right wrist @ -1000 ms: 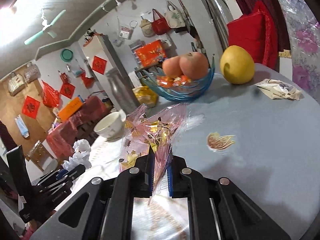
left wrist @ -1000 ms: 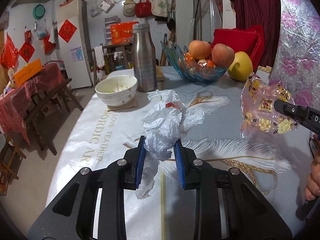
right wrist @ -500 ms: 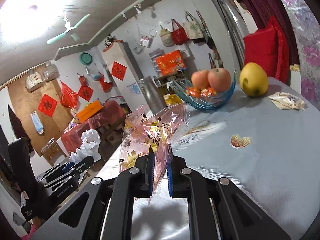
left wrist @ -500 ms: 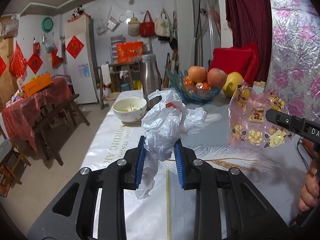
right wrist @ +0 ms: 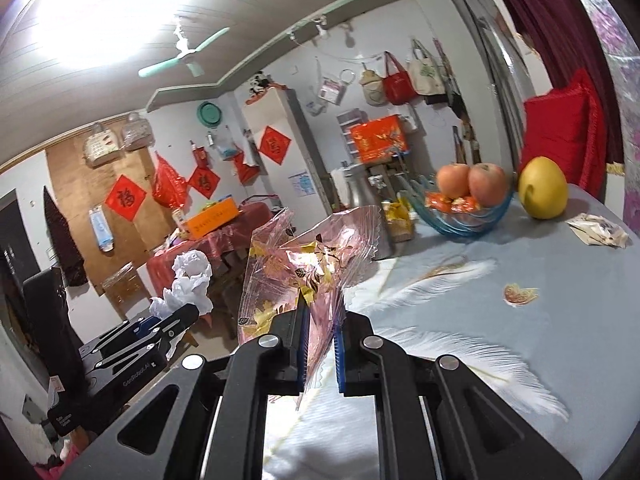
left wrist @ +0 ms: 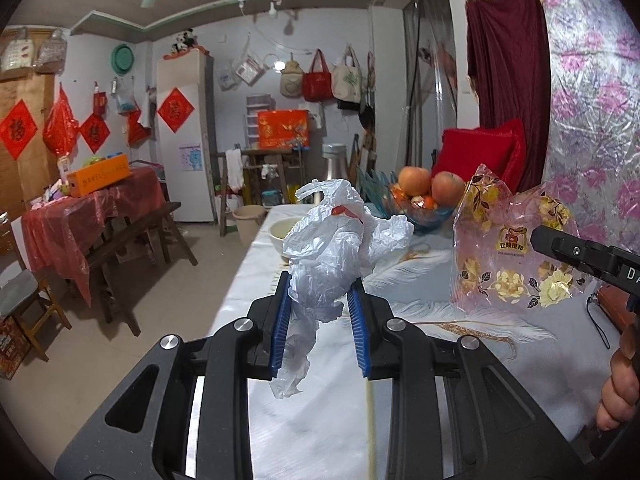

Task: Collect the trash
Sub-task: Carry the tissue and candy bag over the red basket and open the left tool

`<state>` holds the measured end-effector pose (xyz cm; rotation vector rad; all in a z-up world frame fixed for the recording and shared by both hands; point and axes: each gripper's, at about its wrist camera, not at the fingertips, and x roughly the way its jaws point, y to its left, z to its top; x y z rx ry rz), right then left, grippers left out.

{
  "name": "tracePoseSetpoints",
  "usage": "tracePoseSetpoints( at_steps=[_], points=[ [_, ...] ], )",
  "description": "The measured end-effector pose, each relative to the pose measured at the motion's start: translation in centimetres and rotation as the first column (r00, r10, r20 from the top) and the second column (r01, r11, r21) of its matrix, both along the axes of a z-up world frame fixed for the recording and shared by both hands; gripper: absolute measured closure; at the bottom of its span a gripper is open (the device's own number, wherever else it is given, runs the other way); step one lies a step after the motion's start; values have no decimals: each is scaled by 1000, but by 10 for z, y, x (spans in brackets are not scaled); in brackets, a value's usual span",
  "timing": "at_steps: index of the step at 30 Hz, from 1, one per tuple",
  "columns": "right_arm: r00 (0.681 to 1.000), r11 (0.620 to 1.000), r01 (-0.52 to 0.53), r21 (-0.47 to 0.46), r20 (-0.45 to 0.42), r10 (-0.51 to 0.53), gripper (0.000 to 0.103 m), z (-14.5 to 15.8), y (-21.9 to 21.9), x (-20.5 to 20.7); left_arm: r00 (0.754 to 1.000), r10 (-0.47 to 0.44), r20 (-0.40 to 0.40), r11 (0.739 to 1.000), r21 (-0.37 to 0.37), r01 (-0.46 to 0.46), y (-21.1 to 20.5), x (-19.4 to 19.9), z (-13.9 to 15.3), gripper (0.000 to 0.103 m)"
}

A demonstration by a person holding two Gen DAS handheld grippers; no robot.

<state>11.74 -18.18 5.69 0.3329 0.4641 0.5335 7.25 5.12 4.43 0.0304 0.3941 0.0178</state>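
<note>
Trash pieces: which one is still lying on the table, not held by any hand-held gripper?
The crumpled paper wrapper beside the yellow fruit. The white plastic bag is in the left hand-held gripper, the pink flowered wrapper in the right hand-held gripper.

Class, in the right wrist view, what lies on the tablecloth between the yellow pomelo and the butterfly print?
Only a crumpled wrapper, right of the yellow pomelo; otherwise bare tablecloth down to the butterfly print.

The room is evenly and moderately lit. In the right wrist view a ceiling light [right wrist: 100,12] blows out to white glare at upper left. Fisheye bending curves walls and ceiling, and dark vignetting fills the corners. The tabletop [left wrist: 320,420] at its near edge smears with blur.
</note>
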Motion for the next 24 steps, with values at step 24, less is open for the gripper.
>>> tracePoseSetpoints(
  at_steps=[24],
  points=[
    [940, 936, -331, -121, 42, 338, 92, 44, 168, -78, 953, 302, 8, 951, 68, -302, 160, -123, -16, 72]
  ],
)
